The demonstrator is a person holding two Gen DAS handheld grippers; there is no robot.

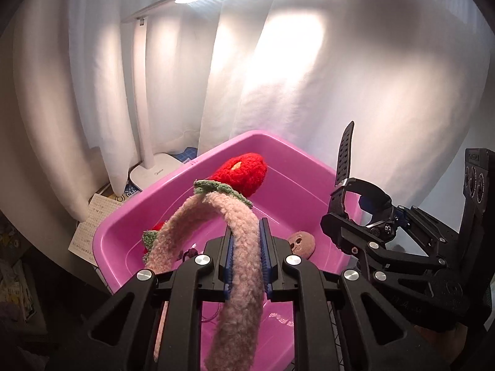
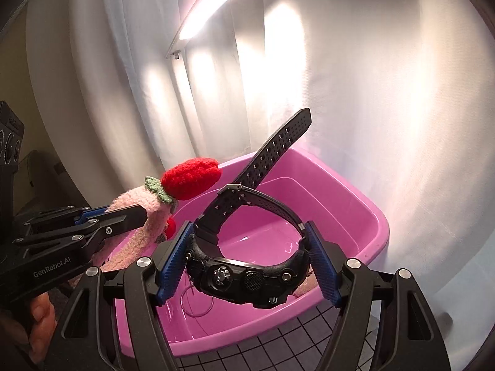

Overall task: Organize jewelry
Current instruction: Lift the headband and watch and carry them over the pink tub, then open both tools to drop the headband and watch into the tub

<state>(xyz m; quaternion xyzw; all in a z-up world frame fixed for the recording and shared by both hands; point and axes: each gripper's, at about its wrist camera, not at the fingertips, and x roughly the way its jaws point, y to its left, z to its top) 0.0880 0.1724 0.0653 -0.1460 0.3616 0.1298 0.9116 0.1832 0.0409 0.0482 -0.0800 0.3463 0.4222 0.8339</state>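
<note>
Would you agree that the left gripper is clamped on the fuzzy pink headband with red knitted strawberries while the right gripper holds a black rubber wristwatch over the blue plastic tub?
Not quite: the plastic tub is pink, not blue, as the right wrist view shows. The rest stands: the left gripper is clamped on the fuzzy pink headband with red knitted strawberries, and the right gripper holds the black rubber wristwatch over it.

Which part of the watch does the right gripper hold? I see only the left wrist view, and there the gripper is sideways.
Observer: The right gripper presses its blue pads on the two ends of the case of the watch, where the strap joins.
Operator: Is the watch over the bin?
Observer: It seems so: in the right wrist view the floor of the pink bin shows through the strap loop.
Operator: What is under the bin?
Observer: A black mat with a pale grid.
</note>
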